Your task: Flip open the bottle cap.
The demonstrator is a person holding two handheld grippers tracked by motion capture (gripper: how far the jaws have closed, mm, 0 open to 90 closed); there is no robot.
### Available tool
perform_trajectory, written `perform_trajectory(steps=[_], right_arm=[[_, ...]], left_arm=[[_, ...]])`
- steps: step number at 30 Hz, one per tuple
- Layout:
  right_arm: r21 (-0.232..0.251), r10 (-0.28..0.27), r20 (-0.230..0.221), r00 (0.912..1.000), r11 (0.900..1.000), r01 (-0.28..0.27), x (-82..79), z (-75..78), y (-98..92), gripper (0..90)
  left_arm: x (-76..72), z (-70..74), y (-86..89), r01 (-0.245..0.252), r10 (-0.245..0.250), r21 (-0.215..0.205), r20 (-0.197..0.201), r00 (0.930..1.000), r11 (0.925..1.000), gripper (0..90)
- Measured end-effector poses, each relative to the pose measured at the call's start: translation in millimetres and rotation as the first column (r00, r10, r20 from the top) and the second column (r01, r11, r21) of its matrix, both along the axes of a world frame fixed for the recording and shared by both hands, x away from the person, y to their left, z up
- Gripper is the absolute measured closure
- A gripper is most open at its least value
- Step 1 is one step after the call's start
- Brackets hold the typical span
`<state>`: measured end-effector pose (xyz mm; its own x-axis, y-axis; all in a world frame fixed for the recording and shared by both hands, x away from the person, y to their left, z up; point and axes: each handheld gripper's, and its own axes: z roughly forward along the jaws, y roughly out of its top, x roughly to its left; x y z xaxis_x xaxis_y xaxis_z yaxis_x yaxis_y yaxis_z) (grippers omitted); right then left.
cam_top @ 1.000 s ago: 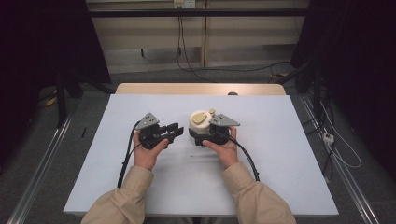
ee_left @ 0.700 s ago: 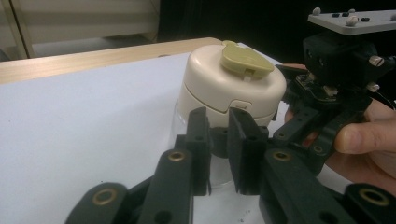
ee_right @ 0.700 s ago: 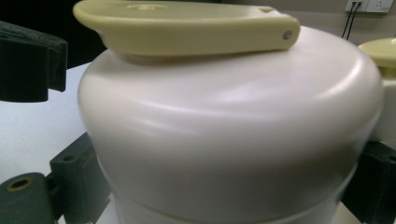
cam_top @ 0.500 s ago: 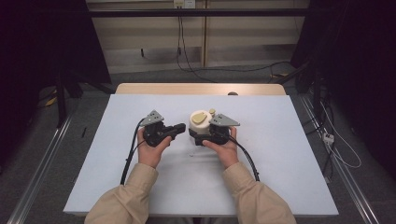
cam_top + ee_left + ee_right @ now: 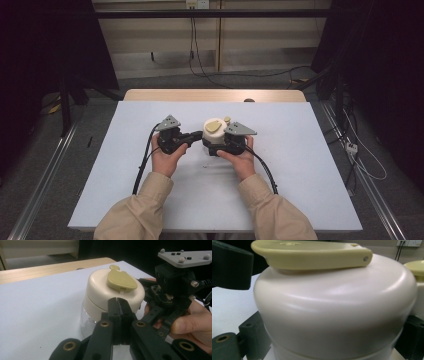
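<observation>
2 handheld grippers meet at the middle of the white table [image 5: 125,165], both worked by a person in tan sleeves whose forearms come in from the bottom of the high view. 1 jar [image 5: 215,134] stands upright on the table between them: cream domed lid [image 5: 105,287], clear glass body [image 5: 86,321] below it, olive-yellow flip tab [image 5: 121,280] lying flat on the lid top. Right gripper [image 5: 223,145] has its jaws spread wide around the jar, one black jaw at each side of it in the right gripper view, the jar close against the camera; they look clamped on the jar body, though the pads' contact is hidden behind the bulge of the lid. Left gripper [image 5: 197,135] has its jaws pressed together with nothing between them, having just finished closing; in the left gripper view the joined tips sit right in front of the lid's lower edge, just beside it, and whether they touch it I cannot tell. Left gripper points toward the jar from the jar's left in the high view. Right hand [image 5: 195,325] wraps the right gripper's body, grey 3-cornered plate [image 5: 185,258] on top of it. Black cables trail from each gripper back along the table toward the person. Wooden edge strip [image 5: 215,95] runs along the far side of the table
</observation>
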<state>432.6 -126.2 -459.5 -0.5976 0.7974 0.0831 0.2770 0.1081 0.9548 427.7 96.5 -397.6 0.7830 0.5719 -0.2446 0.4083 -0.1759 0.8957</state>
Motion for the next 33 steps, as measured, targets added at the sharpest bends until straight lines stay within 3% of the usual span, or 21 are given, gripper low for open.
perform_trajectory(steps=[12,33], right_arm=[[0.0,0.0,-0.001,1.0,1.0,0.0,0.1,0.1,0.0,6.3],[0.0,0.0,-0.004,1.0,1.0,0.0,0.1,0.2,-0.1,6.3]], left_arm=[[4.4,3.4,-7.9,0.002,-0.002,0.027,-0.006,1.0,0.9996,90.0],[5.2,10.5,-11.9,-0.003,0.003,0.021,0.0,1.0,0.9998,90.0]])
